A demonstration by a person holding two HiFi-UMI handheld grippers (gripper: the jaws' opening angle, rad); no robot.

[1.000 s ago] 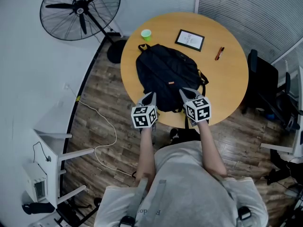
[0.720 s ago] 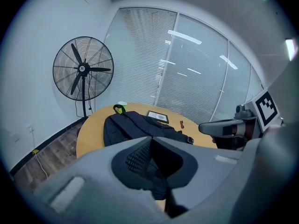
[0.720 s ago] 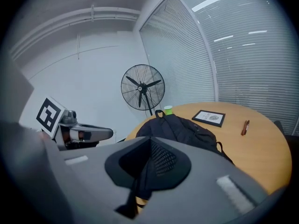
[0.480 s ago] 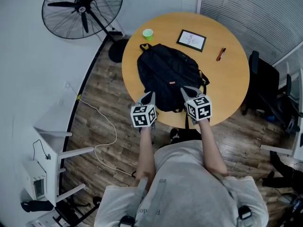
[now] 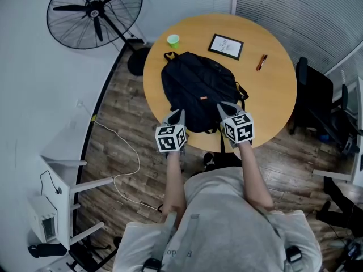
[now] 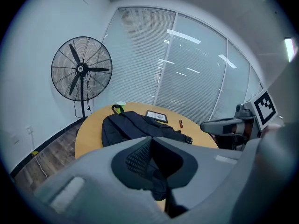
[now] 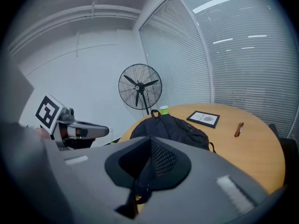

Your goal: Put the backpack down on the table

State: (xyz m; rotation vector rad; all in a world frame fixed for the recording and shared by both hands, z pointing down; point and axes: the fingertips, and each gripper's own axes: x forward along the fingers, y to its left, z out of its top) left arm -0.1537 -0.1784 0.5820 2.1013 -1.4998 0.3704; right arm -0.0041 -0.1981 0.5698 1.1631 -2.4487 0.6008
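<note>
The round light wooden surface (image 5: pixel 272 95) looks smooth, with a soft sheen. The black cloth backpack (image 5: pixel 198 89) is matt. The dark wood-plank floor (image 5: pixel 122 103) shows grain. The black wire-cage fan (image 5: pixel 93 9), upper left, looks metal.

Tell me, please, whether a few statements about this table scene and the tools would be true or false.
1. The backpack lies on the round table. True.
2. The picture frame lies between the green cup and the pen. True.
3. The cup stands at the backpack's near end, by the person. False: it stands at the far end, by the top handle.
4. The fan stands on the table. False: it stands on the floor beside it.
5. Both tools are wide open. False: the left tool and right tool are shut on black backpack straps.
</note>
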